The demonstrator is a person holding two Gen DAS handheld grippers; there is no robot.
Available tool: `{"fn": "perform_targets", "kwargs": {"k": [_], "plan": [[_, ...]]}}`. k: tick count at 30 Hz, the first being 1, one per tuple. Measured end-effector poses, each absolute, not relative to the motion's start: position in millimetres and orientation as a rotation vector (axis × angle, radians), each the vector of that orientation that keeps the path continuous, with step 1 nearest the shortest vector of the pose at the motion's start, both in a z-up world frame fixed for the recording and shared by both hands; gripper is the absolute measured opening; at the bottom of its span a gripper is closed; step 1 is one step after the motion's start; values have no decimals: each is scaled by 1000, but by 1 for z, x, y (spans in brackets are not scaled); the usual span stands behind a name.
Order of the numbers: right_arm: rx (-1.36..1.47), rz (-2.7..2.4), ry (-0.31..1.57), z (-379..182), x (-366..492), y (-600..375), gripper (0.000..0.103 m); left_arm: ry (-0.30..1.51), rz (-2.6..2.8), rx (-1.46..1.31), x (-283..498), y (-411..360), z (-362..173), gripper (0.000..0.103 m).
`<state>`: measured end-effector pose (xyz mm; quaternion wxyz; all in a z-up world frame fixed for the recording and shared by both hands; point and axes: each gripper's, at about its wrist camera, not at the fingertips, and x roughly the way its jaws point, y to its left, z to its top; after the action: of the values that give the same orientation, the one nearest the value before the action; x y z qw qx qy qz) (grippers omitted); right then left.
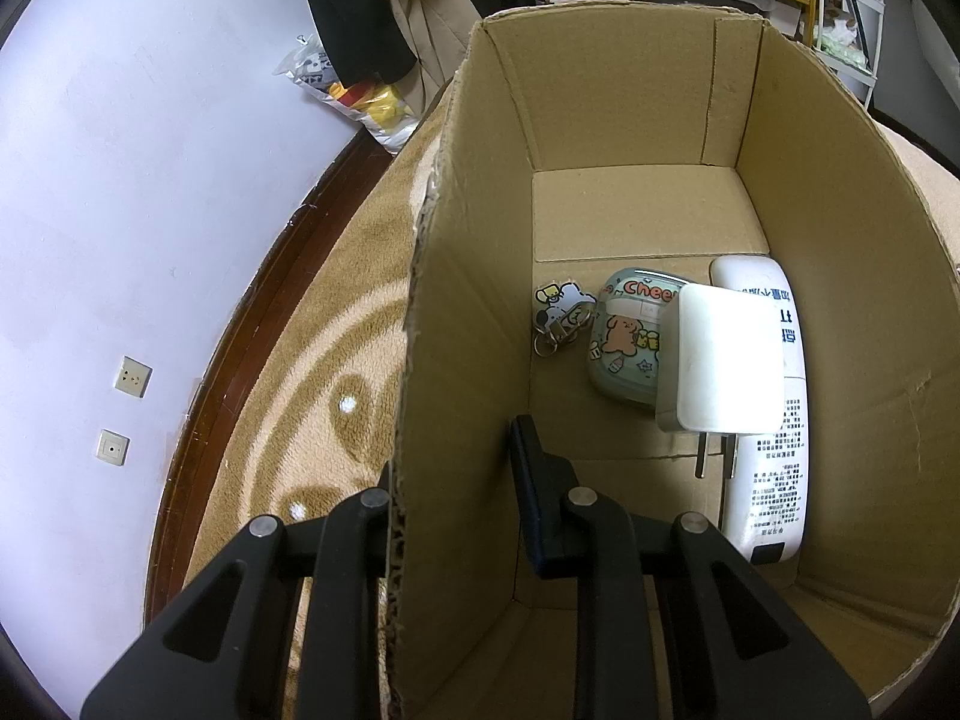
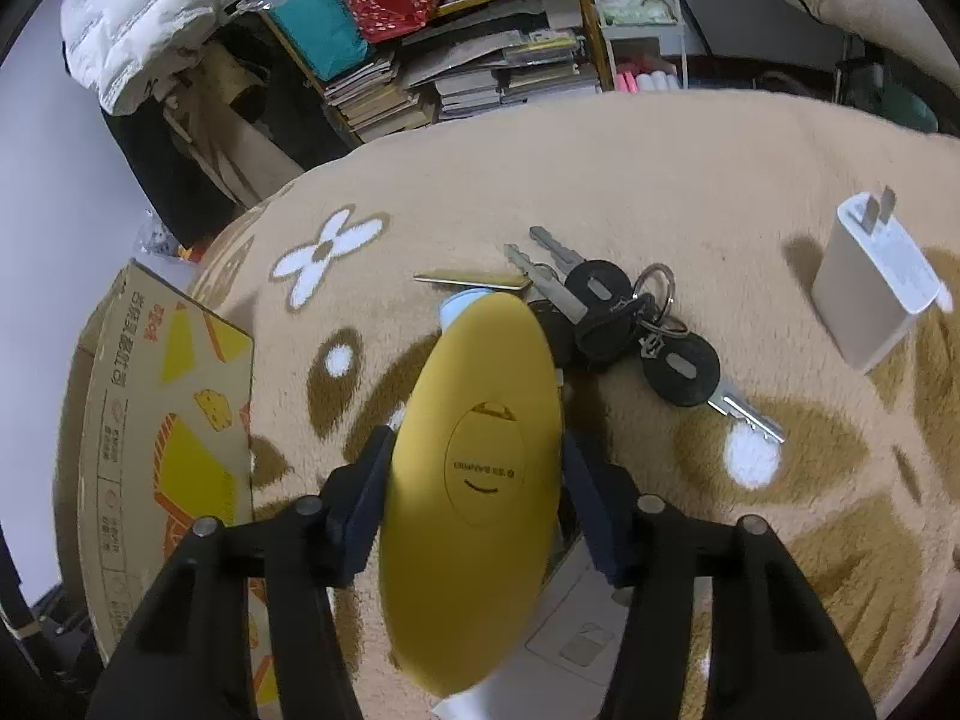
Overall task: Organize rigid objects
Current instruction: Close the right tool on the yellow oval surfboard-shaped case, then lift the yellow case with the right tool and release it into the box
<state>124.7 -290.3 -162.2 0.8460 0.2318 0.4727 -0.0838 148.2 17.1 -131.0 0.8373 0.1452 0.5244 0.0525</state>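
So the left gripper (image 1: 456, 480) is straddling the left wall of the cardboard box (image 1: 840, 276): one finger sits outside over the tan carpet (image 1: 336, 300), the other hangs inside the box. The jaws are spread wide around that wall with a gap on the inner side, so it isn't pinching anything as far as I can see.

Inside the box, going left to right: a small cartoon keychain (image 1: 561, 315) with a metal ring, then a pale green case (image 1: 627, 342) with a bear drawing and lettering that starts "Chee" (the rest is hidden), then a white charger plug (image 1: 723, 369) lying partly on top of the case with its two prongs pointing toward the camera, then a long white device (image 1: 774, 420) against the right wall. It has lots of small printed text on it, too tiny for me to read.

In the right wrist view, the box's outside shows at far left with yellow cheese graphics and print I can't make out. The right gripper (image 2: 474, 480) is clamped on a yellow oval object (image 2: 474, 480), one finger on each side. It has an oval badge with a smile mark and tiny upside-down lettering, unreadable. Past it on the carpet is a bunch of keys (image 2: 624, 324) with black heads, and well off to the right another white charger (image 2: 876, 294) standing prongs up.
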Motion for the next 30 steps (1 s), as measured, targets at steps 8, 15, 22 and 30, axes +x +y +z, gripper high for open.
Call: {"fn": "perform_targets", "kwargs": {"k": [8,15,22,30], "plan": [[500,-172,961,-154,124,-287,58,1109,112,308,148,17,-131,23],[501,-144,935,-145,126,-280,58,1109,112,310,148,17,-131,23],[448,-91,880,-120,131,-260,58,1109,112,310,148,17,-131,23],[386,-37,833,-93,136,-231,58,1109,112,309,148,17,-131,23]]}}
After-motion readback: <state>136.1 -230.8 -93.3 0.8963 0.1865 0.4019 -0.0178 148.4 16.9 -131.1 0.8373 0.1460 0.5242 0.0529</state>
